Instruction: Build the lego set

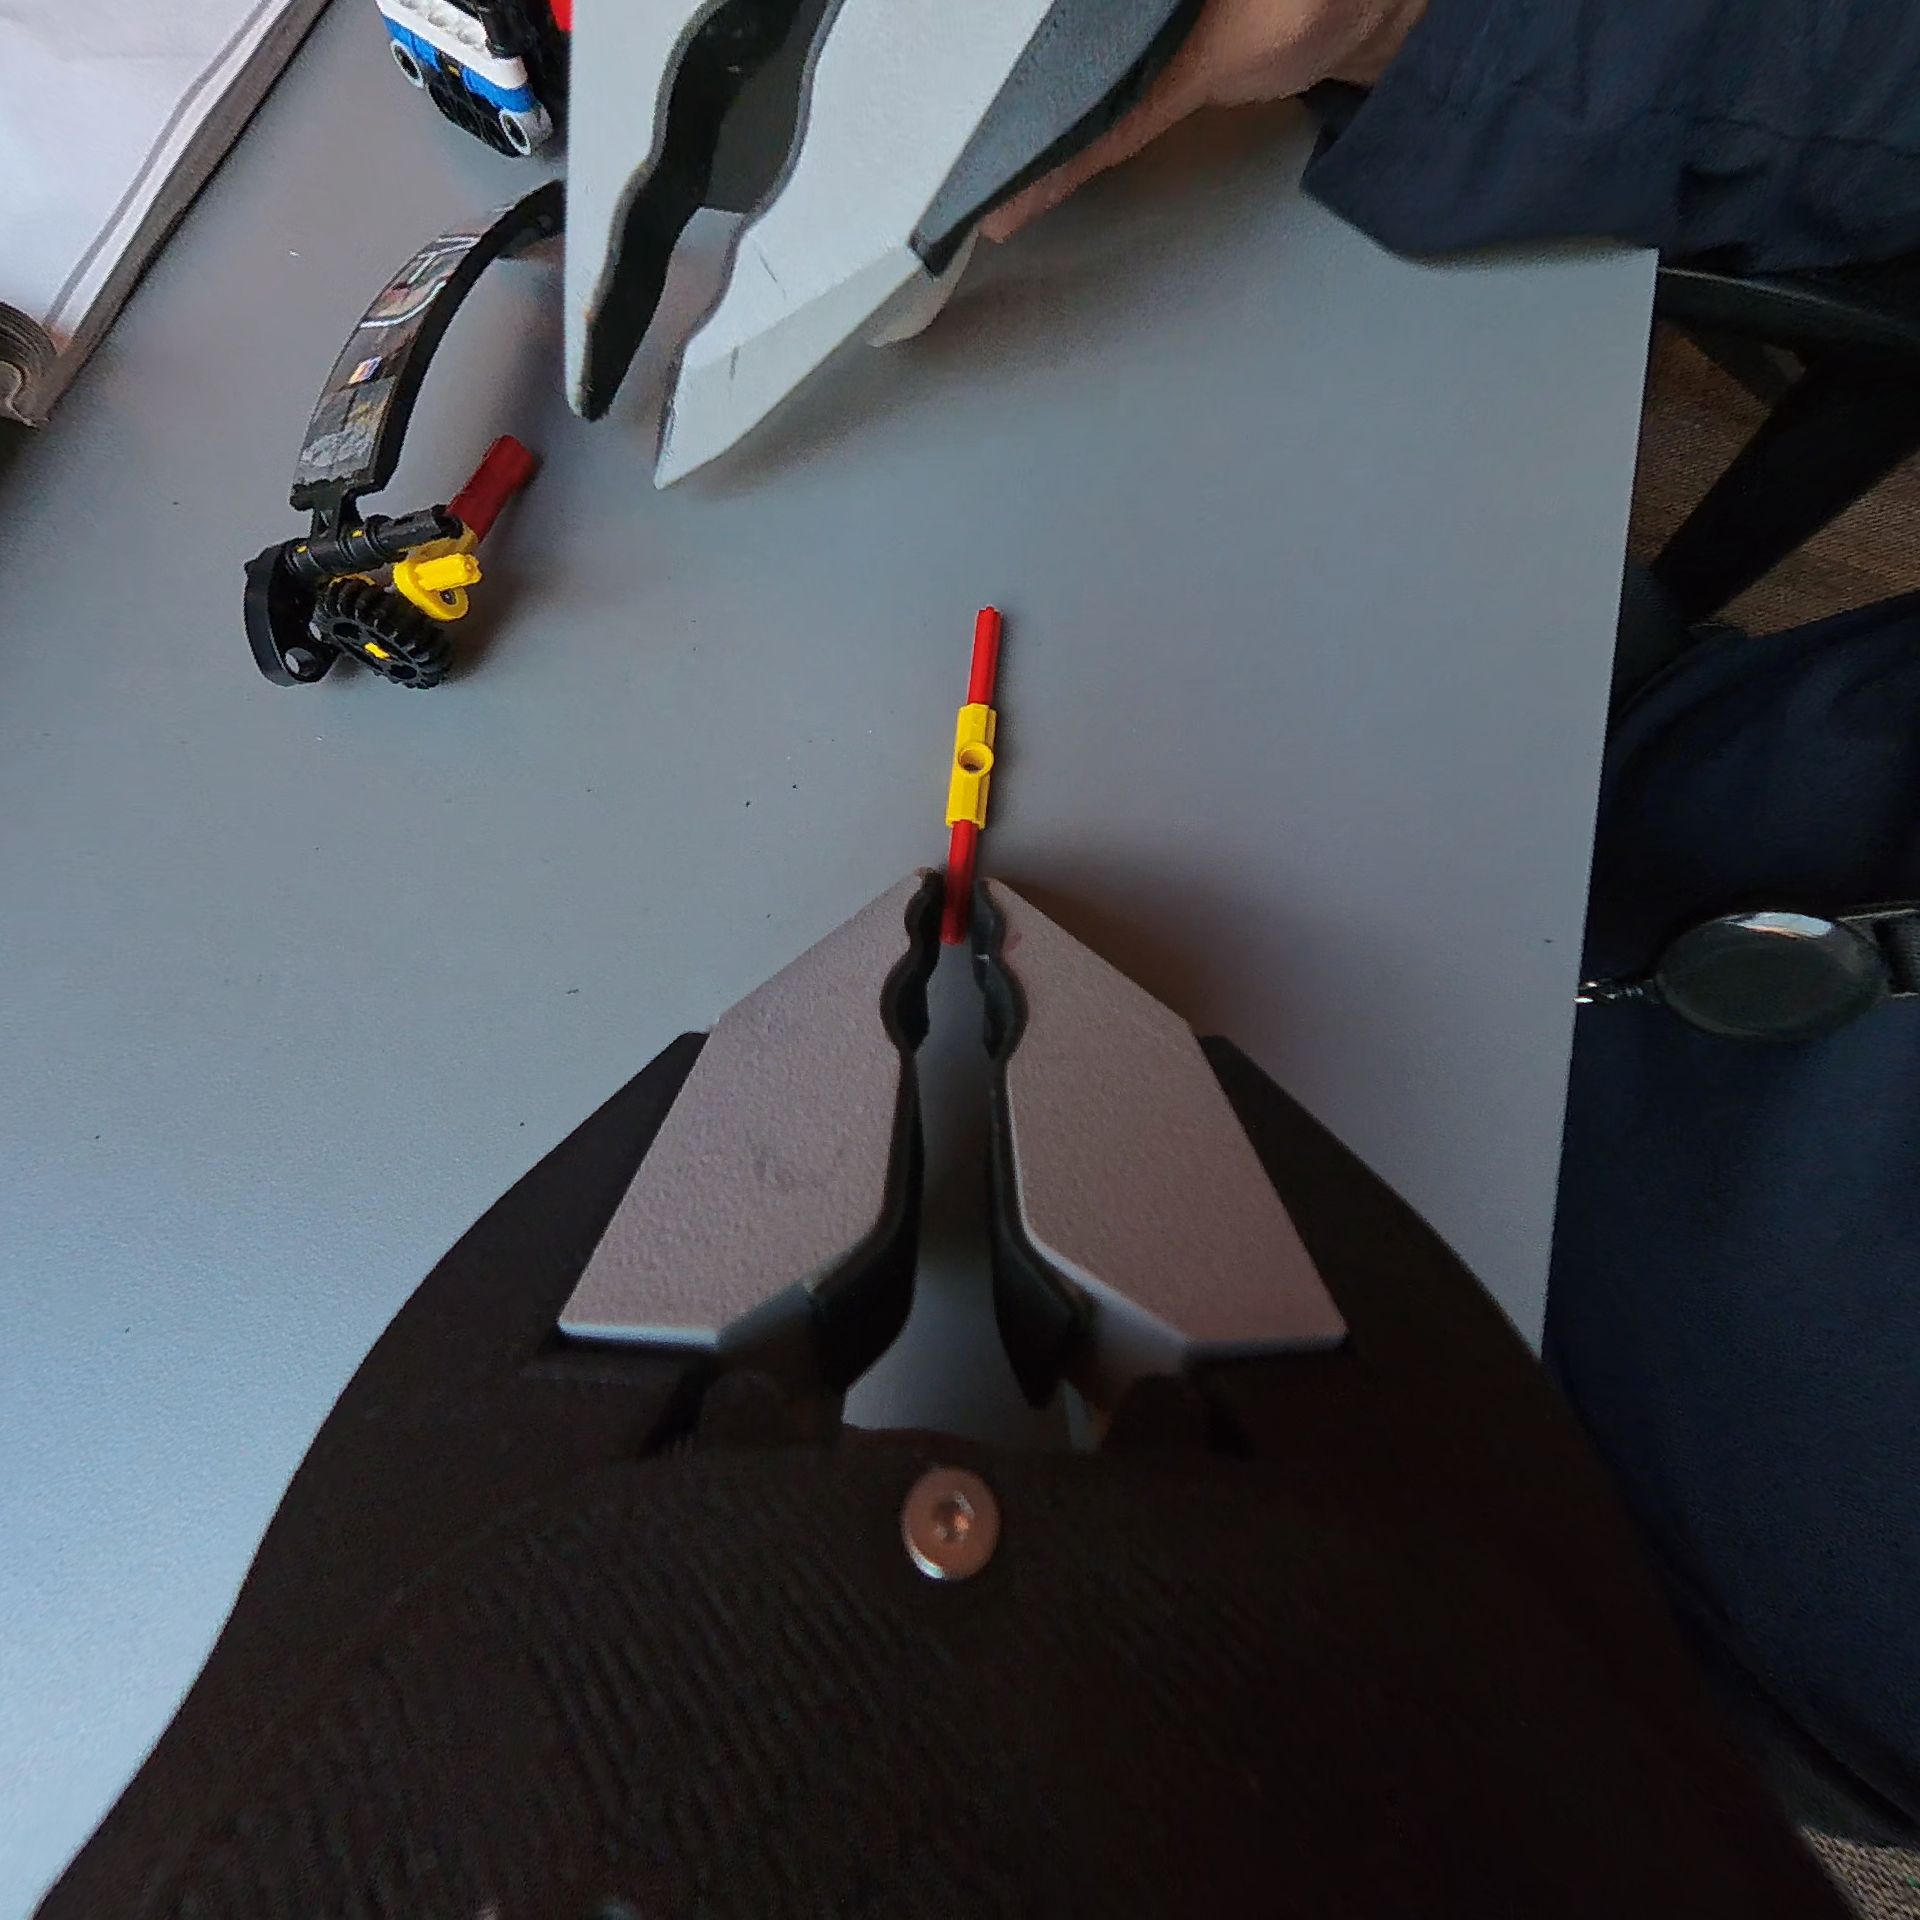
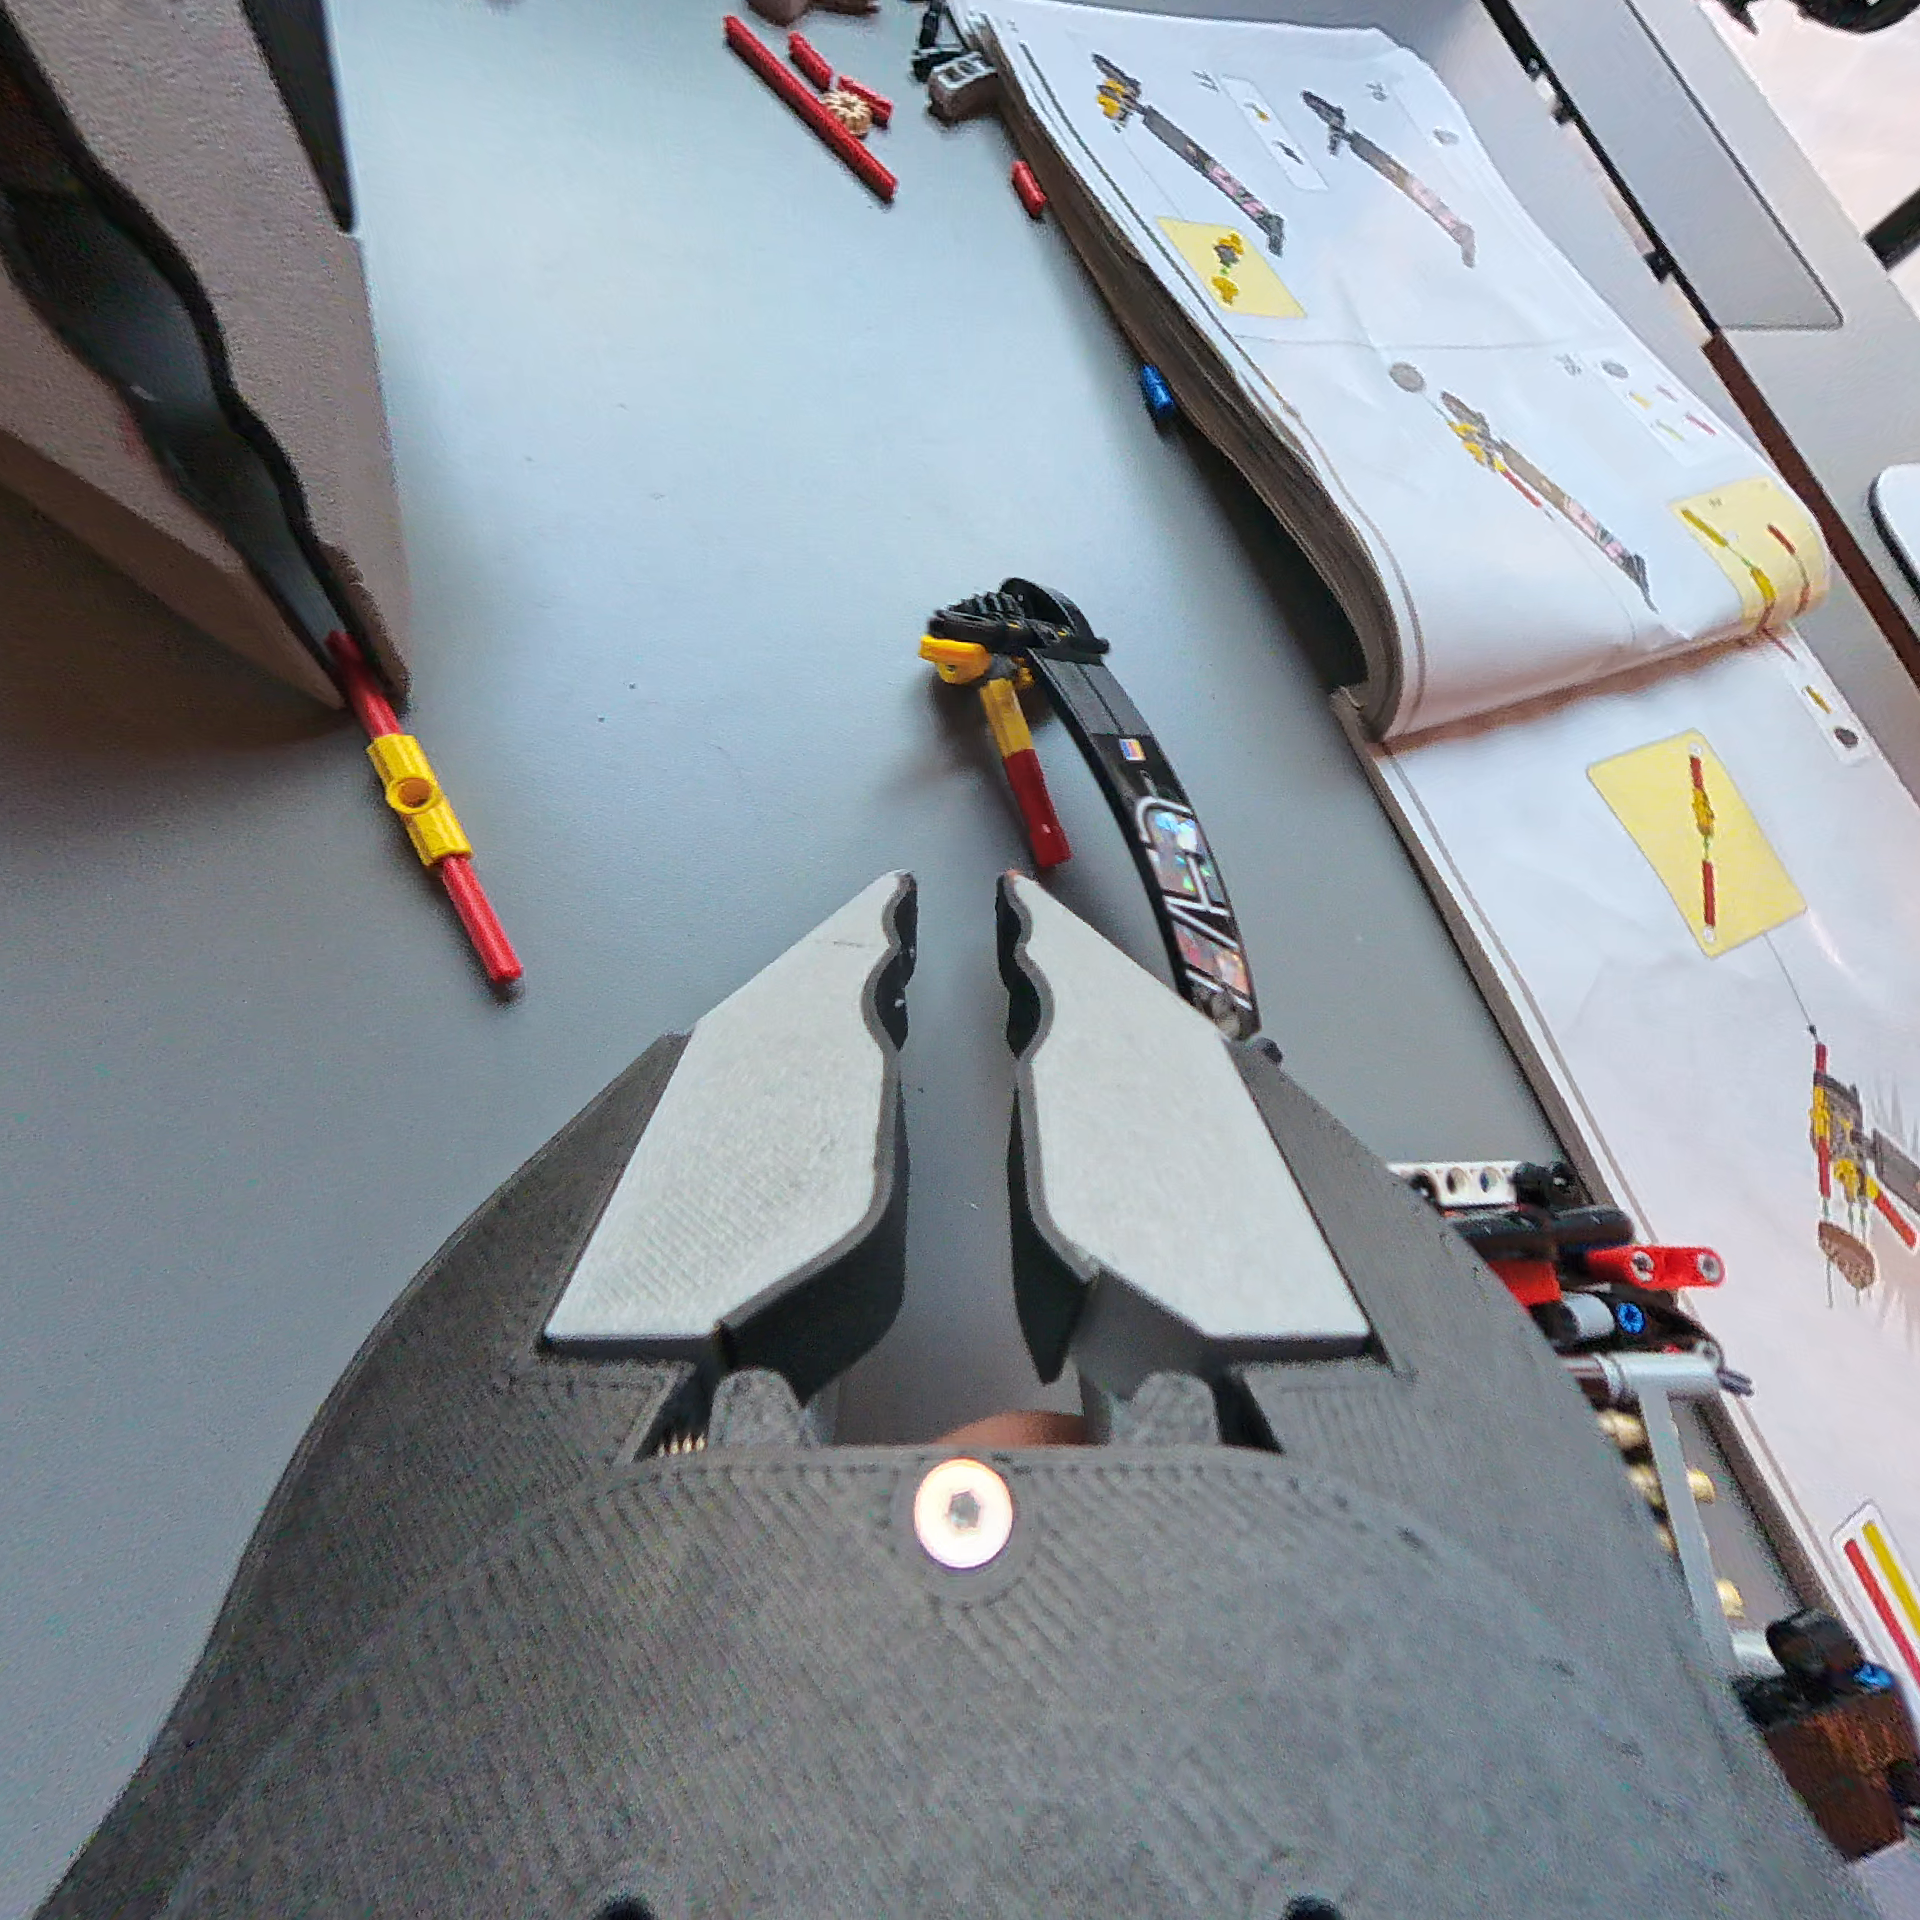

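Left gripper is clamped on the near end of a red axle; both pads press on it right at the fingertips. The axle sticks straight out ahead of the jaws with a yellow connector sleeved over its middle, cross hole facing up. From the right wrist view the axle slopes down from the left gripper and its free end looks at or just off the table; contact can't be confirmed.

Right gripper is parted, nothing between the pads, hovering over bare table. Nearest thing is the red stub of a small sub-assembly: curved black panel with stickers, black gear, yellow and red bits. It lies just ahead and right of the right fingertips, not touching.

Along the table's right edge in that view: an open instruction booklet and a partly built model beside the gripper body. Loose red axles and a tan gear sit toward the far edge.

Handling, as a judgement: the axle is light, rigid plastic, thin and smooth, so it could pivot or slip in a tip-only pinch. The connector probably slides along it under push. The bare red sections either side of the connector are the places to grip; a hold close to the connector would lever less.
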`<act>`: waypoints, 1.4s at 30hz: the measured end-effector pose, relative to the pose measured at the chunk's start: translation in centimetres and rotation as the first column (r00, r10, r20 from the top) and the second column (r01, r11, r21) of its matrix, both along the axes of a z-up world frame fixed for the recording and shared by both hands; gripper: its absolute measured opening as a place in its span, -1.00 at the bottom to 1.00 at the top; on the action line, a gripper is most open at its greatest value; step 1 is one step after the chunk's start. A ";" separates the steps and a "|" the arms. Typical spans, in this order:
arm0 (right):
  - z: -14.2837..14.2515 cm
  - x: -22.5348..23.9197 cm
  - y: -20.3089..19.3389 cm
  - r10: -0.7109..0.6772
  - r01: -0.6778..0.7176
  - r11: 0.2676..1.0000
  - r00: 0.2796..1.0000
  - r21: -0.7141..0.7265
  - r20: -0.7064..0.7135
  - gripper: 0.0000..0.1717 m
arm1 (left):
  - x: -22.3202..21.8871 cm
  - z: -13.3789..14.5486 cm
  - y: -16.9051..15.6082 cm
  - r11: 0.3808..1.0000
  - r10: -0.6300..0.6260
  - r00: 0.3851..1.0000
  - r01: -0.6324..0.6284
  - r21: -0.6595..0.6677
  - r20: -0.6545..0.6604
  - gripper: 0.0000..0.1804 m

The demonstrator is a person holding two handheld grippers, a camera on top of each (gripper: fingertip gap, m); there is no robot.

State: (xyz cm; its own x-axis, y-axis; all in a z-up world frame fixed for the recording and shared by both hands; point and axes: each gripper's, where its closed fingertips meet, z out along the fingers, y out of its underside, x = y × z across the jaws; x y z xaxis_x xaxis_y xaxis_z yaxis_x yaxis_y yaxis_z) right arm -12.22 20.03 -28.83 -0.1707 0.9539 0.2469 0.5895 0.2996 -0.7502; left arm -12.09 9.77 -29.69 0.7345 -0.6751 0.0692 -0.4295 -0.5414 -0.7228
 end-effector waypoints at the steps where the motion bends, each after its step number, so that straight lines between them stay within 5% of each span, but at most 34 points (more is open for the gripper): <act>1: 0.0 0.0 -0.2 0.011 -0.011 1.000 1.000 0.009 0.000 -0.85 | 0.0 0.0 0.0 1.000 0.000 1.000 0.000 -0.001 0.001 -0.97; 11: 2.8 0.6 -3.6 0.177 -0.192 0.979 0.969 -0.074 -0.171 -0.82 | 0.4 0.0 -0.1 0.998 -0.042 0.998 0.044 0.045 -0.051 -0.97; 17: 2.7 2.5 -7.8 0.323 -0.348 0.914 0.935 -0.206 -0.147 -0.68 | 0.5 0.1 0.0 0.976 -0.068 0.975 0.110 0.190 -0.213 -0.97; 23: 1.6 2.7 -8.5 0.320 -0.329 0.937 0.943 -0.120 -0.090 -0.69 | 0.9 0.5 0.0 0.937 -0.099 0.950 0.189 0.293 -0.296 -0.97; 33: 0.0 2.3 -9.5 0.358 -0.358 0.933 0.934 0.027 -0.005 -0.93 | 1.2 1.1 -0.3 0.956 -0.148 0.976 0.182 0.230 -0.158 -0.98; 40: 0.6 2.3 -9.3 0.355 -0.356 0.932 0.934 -0.067 -0.029 -0.94 | 1.0 1.6 0.2 0.966 -0.139 0.987 0.153 0.208 -0.082 -0.97; 42: 0.7 2.1 -9.0 0.332 -0.333 0.938 0.943 -0.097 -0.030 -0.94 | 1.0 1.7 0.4 0.972 -0.138 0.989 0.145 0.187 -0.053 -0.79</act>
